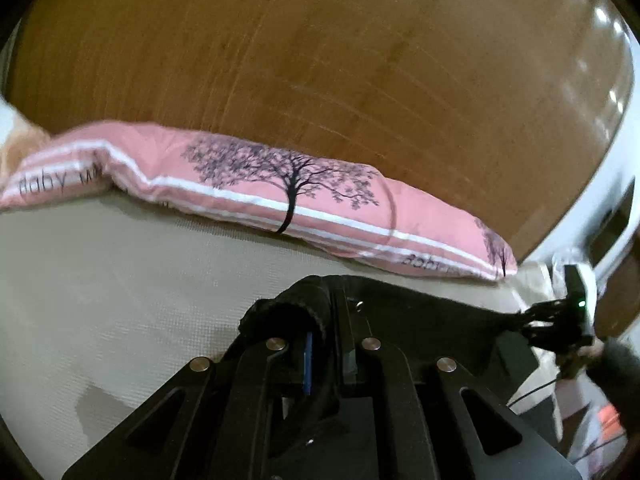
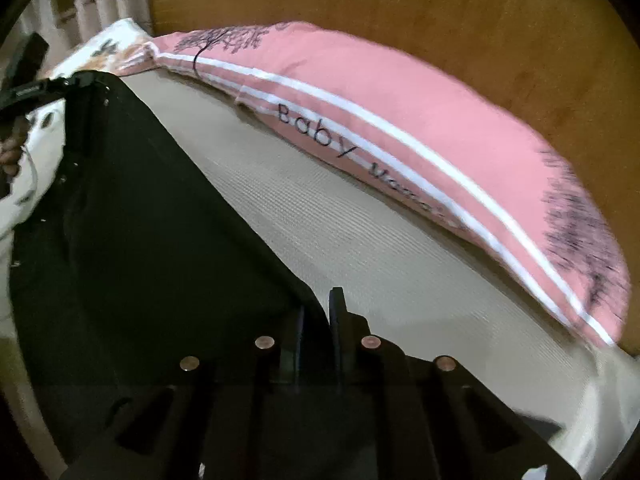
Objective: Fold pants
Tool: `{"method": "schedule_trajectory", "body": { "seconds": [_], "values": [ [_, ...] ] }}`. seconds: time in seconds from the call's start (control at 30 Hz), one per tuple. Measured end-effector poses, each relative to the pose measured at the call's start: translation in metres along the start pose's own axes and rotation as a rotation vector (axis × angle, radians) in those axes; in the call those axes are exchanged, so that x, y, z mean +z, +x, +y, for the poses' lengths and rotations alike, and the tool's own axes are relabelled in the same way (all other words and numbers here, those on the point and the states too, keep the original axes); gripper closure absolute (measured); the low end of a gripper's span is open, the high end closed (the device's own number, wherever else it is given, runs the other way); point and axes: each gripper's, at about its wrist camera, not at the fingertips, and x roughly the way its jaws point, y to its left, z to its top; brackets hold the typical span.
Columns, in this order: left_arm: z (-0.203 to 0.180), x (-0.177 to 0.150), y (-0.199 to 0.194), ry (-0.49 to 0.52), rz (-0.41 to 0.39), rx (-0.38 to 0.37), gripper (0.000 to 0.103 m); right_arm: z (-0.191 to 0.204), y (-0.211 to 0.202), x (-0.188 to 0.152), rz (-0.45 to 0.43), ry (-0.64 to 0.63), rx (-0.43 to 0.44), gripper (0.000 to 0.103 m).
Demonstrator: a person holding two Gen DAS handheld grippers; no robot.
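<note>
Pinching black pants (image 1: pixel 420 312), the left hand-held gripper (image 1: pixel 332 320) is clenched on a ribbed, bunched edge. At the right, the right hand-held gripper (image 2: pixel 316 320) clamps the opposite end; the dark cloth (image 2: pixel 140 220) stretches taut between them above the beige woven mattress (image 2: pixel 320 220). Beyond, a long pink pillow (image 1: pixel 320 196) with white stripes lies against the glossy wooden headboard (image 1: pixel 320 60).

A: How many pants?
B: One black pair (image 2: pixel 132 216), at nine o'clock in the right wrist view.
A: Pillows?
B: One pink pillow (image 1: pixel 280 196) with trees at twelve o'clock, plus one white patterned pillow (image 2: pixel 116 40) at eleven.
A: Hand-held grippers?
B: Two: the left hand-held gripper (image 1: pixel 326 340) and the right hand-held gripper (image 2: pixel 316 336).
</note>
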Motion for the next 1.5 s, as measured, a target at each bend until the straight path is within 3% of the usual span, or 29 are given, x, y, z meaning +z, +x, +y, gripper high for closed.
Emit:
{"method": "schedule_trajectory", "body": {
  "seconds": [0.23, 0.53, 0.73, 0.9, 1.0, 1.1, 1.27, 1.33, 1.5],
  "values": [
    [-0.021, -0.027, -0.053, 0.071, -0.009, -0.036, 0.095, 0.033, -0.06, -0.051, -0.044, 0.08, -0.118, 0.095],
    [-0.024, -0.098, -0.112, 0.113, 0.059, -0.042, 0.094, 0.105, -0.095, -0.138, -0.048, 0.209, -0.124, 0.098],
    [-0.003, -0.159, -0.126, 0.1, 0.165, -0.007, 0.092, 0.14, -0.091, -0.182, -0.009, 0.266, -0.085, 0.098],
    [-0.007, -0.198, -0.116, 0.18, 0.258, 0.061, 0.092, 0.151, -0.073, -0.203, 0.035, 0.303, -0.079, 0.097],
    [-0.016, -0.21, -0.112, 0.249, 0.275, 0.119, 0.09, 0.155, -0.064, -0.207, 0.054, 0.296, -0.096, 0.096],
    [-0.018, -0.208, -0.111, 0.234, 0.28, 0.148, 0.085, 0.158, -0.058, -0.209, 0.062, 0.306, -0.112, 0.091],
    [-0.018, -0.211, -0.118, 0.18, 0.315, 0.204, 0.064, 0.163, -0.069, -0.215, 0.023, 0.393, -0.096, 0.063],
    [-0.015, -0.211, -0.127, 0.148, 0.302, 0.211, 0.054, 0.164, -0.084, -0.221, -0.011, 0.429, -0.077, 0.061],
    [0.0, -0.216, -0.157, -0.066, 0.24, 0.175, 0.047, 0.155, -0.109, -0.246, -0.057, 0.564, -0.013, 0.059]
  ]
}}
